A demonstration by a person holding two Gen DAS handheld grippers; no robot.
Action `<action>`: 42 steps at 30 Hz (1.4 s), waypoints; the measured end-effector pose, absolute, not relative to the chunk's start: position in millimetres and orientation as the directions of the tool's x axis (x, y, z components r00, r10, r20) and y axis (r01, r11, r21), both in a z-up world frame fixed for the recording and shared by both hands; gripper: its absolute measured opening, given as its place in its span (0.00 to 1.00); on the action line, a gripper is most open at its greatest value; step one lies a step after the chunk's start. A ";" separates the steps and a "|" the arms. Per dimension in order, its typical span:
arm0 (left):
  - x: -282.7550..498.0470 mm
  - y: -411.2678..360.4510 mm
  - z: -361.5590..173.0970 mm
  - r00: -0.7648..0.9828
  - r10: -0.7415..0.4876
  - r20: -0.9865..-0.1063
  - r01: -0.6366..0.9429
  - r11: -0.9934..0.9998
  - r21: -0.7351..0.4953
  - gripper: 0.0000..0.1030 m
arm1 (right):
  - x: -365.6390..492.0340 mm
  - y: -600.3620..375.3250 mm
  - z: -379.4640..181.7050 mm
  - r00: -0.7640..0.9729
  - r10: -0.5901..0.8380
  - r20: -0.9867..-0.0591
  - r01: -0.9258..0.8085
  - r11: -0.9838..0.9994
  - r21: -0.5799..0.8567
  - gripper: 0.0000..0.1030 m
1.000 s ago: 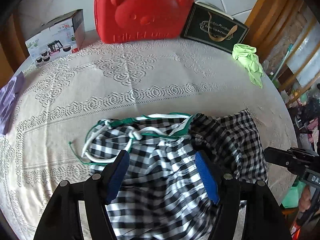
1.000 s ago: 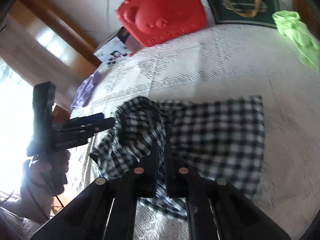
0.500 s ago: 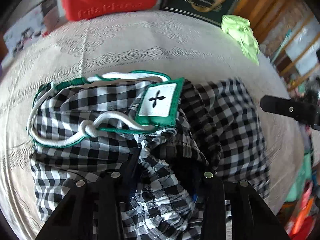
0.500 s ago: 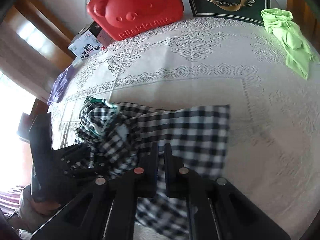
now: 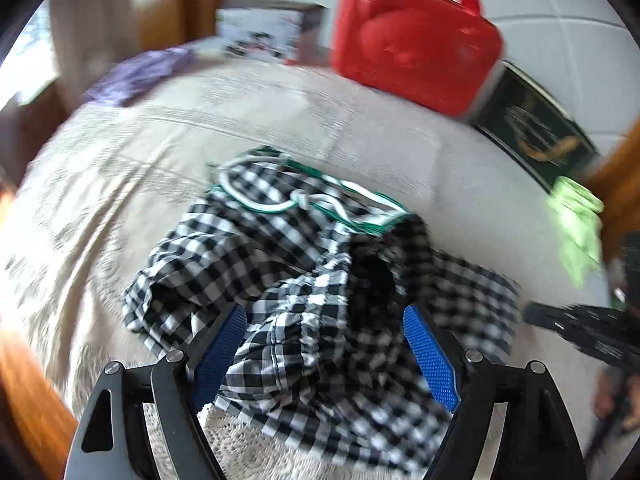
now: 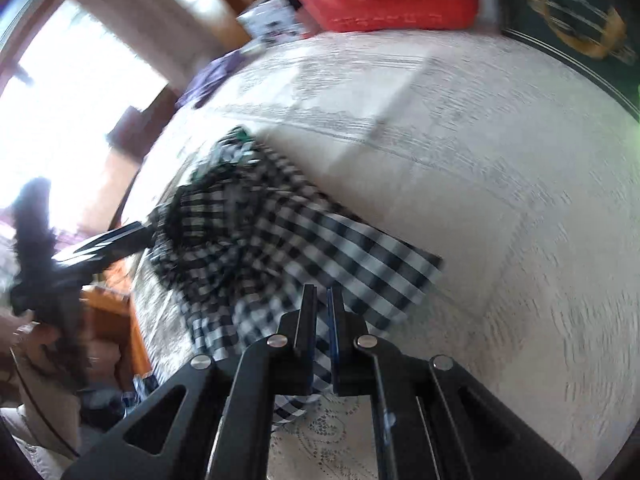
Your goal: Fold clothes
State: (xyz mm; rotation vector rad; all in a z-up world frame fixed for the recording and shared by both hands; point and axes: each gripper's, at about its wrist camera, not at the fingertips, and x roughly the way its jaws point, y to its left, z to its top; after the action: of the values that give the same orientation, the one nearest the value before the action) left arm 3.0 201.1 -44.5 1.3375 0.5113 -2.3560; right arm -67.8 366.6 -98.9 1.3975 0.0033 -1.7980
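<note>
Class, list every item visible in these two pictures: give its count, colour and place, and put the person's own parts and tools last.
checked garment: one, black and white with green-white trim, crumpled at the near middle of the table
tablecloth: one, cream lace, covering the table
case: one, red, far edge
gift bag: one, dark green, right of the case
cloth: one, light green, right edge
cloth: one, purple, far left
box: one, white, printed, beside the case
left gripper: black, blue pads, jaws opening over the garment
right gripper: black, shut on the garment
hand: one, blurred, lower left
</note>
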 end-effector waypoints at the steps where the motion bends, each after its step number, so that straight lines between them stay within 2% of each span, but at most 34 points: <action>1: 2.3 203.9 -49.1 -0.473 -0.182 -0.862 0.539 -0.834 -0.119 0.79 | -70.4 357.6 -95.9 -0.007 -0.611 -0.792 0.633 -0.616 0.470 0.06; 3: 2.5 203.4 -58.8 -0.448 -0.231 -0.864 0.592 -0.800 -0.094 0.77 | -77.2 335.9 -90.2 0.020 -0.625 -0.780 0.683 -0.561 0.468 0.06; 5: 2.4 200.2 -71.1 -0.415 -0.237 -0.879 0.616 -0.784 -0.079 0.67 | -85.4 306.4 -87.8 0.048 -0.629 -0.776 0.729 -0.509 0.457 0.07; 6: 4.9 200.4 -76.9 -0.413 -0.228 -0.882 0.630 -0.771 -0.096 0.58 | -89.4 293.4 -88.5 0.064 -0.626 -0.777 0.747 -0.487 0.453 0.14; 7: 9.0 200.8 -82.1 -0.413 -0.221 -0.884 0.645 -0.756 -0.112 0.47 | -92.9 277.5 -90.3 0.086 -0.620 -0.780 0.768 -0.457 0.448 0.27; 8: 11.9 201.1 -85.4 -0.408 -0.224 -0.885 0.655 -0.747 -0.113 0.42 | -94.5 264.5 -92.7 0.096 -0.612 -0.785 0.786 -0.438 0.436 0.35; 9: 14.7 202.1 -89.4 -0.404 -0.226 -0.887 0.667 -0.736 -0.116 0.38 | -95.3 248.4 -96.5 0.100 -0.599 -0.794 0.810 -0.415 0.415 0.51; 10: 17.2 204.9 -92.8 -0.402 -0.225 -0.888 0.676 -0.726 -0.122 0.36 | -95.2 233.3 -100.6 0.094 -0.587 -0.804 0.832 -0.396 0.387 0.56; 12: 19.9 213.4 -93.8 -0.408 -0.236 -0.882 0.679 -0.724 -0.120 0.34 | -92.8 215.4 -103.5 0.089 -0.589 -0.804 0.861 -0.360 0.359 0.55; 13: 19.8 216.6 -92.7 -0.410 -0.245 -0.879 0.678 -0.726 -0.114 0.33 | -89.9 210.1 -103.8 0.083 -0.595 -0.799 0.877 -0.337 0.343 0.45; 15: 20.2 221.4 -91.4 -0.411 -0.258 -0.875 0.677 -0.729 -0.103 0.31 | -85.1 207.0 -101.9 0.021 -0.581 -0.814 0.903 -0.339 0.265 0.04; 18: 19.0 232.8 -98.4 -0.396 -0.259 -0.881 0.657 -0.750 -0.075 0.31 | -96.9 226.6 -117.1 0.019 -0.523 -0.852 0.873 -0.407 0.269 0.04; 21: 16.9 250.7 -99.7 -0.401 -0.285 -0.871 0.619 -0.785 -0.028 0.36 | -99.1 240.1 -147.5 0.068 -0.456 -0.887 0.867 -0.414 0.279 0.08; 23: 25.3 250.8 -88.1 -0.413 -0.214 -0.885 0.603 -0.793 -0.089 0.45 | -99.4 250.3 -135.6 0.079 -0.479 -0.874 0.863 -0.405 0.300 0.19; 25: 42.3 246.5 -62.9 -0.459 -0.132 -0.879 0.587 -0.788 -0.188 0.52 | -101.4 260.4 -118.6 0.071 -0.493 -0.867 0.856 -0.416 0.308 0.35; 30: 61.9 215.7 -13.6 -0.501 -0.205 -0.841 0.671 -0.706 -0.228 0.54 | -108.0 272.3 -65.0 0.101 -0.639 -0.763 0.824 -0.377 0.424 0.35; 32: 55.9 206.0 -16.6 -0.479 -0.234 -0.846 0.712 -0.667 -0.219 0.53 | -106.8 256.8 -57.2 0.125 -0.665 -0.737 0.811 -0.359 0.461 0.27; 33: 44.0 197.1 -26.8 -0.472 -0.219 -0.854 0.719 -0.656 -0.230 0.52 | -104.4 245.0 -58.4 0.142 -0.658 -0.739 0.811 -0.351 0.469 0.19; 36: 23.5 200.3 -53.8 -0.456 -0.142 -0.879 0.704 -0.661 -0.258 0.41 | -90.7 218.6 -79.3 0.199 -0.606 -0.770 0.816 -0.333 0.473 0.19; 39: 13.2 213.5 -83.4 -0.394 -0.120 -0.911 0.700 -0.681 -0.213 0.40 | -74.6 213.8 -110.7 0.245 -0.516 -0.821 0.829 -0.328 0.453 0.17; 42: 17.3 223.6 -108.3 -0.349 -0.124 -0.929 0.698 -0.696 -0.169 0.43 | -73.6 224.4 -140.3 0.250 -0.459 -0.853 0.824 -0.361 0.436 0.01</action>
State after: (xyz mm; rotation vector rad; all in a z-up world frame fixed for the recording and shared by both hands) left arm 17.3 223.6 -108.3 1.3621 0.7674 -2.0797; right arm -73.6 224.4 -140.3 1.3659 0.3774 -1.4041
